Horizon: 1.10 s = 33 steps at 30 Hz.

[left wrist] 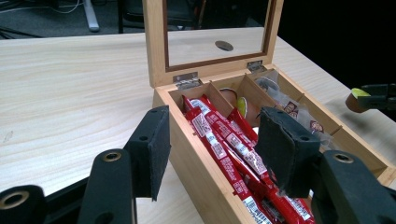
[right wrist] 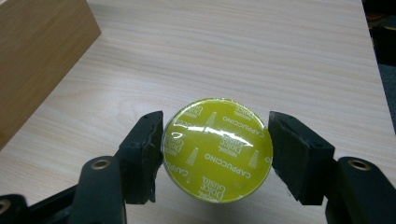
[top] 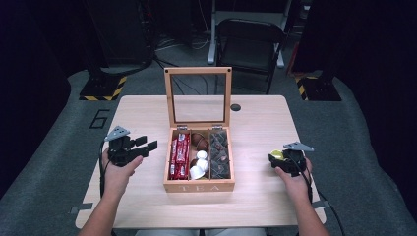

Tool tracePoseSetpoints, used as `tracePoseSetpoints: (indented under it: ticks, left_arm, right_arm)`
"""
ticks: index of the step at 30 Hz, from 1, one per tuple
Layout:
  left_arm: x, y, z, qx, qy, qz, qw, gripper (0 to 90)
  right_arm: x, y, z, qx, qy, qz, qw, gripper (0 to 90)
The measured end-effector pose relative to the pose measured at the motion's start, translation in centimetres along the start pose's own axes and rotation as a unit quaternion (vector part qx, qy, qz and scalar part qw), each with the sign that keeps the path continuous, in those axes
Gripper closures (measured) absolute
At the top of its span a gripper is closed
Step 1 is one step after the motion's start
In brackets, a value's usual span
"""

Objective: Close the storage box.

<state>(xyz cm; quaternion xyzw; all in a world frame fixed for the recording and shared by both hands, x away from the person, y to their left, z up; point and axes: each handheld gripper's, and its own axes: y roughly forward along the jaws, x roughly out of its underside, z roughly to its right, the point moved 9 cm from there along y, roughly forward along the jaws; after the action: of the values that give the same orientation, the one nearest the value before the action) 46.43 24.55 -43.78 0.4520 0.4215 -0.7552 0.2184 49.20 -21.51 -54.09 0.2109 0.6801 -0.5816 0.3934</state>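
In the high view my right gripper (top: pixel 281 158) covers most of the yellow-lidded capsule (top: pixel 277 154), its print too small to read. In my left gripper view the red packets (left wrist: pixel 233 154) run off the bottom edge. Items in the box's (top: pixel 198 187) right compartment are too dark to identify.

The capsule (right wrist: pixel 217 150) is showing a glossy yellow-green lid with white lettering, sitting between matte black jaws. The worktop (right wrist: pixel 243 56) is glowing pale wood-grain. The tea box (top: pixel 198 186) is showing light bamboo, with red wrappers (left wrist: pixel 224 149) printed in white.
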Motion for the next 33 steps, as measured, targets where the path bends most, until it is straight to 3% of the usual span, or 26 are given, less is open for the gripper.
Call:
tracePoseSetpoints:
  ticks: [12,22,33]
  left_arm:
    - [-0.1,-0.1,0.0,0.001,0.0,0.0,1.0,44.4]
    - [0.0,0.0,0.0,0.002,0.001,-0.002,1.0,44.4]
    - [0.0,0.1,0.0,0.002,-0.001,-0.002,1.0,44.3]
  right_arm:
    - [0.7,0.5,-0.1,0.004,-0.006,-0.009,0.9999,36.9]
    - [1.7,1.1,0.5,-0.008,0.021,-0.022,0.9995,36.0]
    - [1.5,0.9,0.3,-0.005,0.022,-0.017,0.9996,31.4]
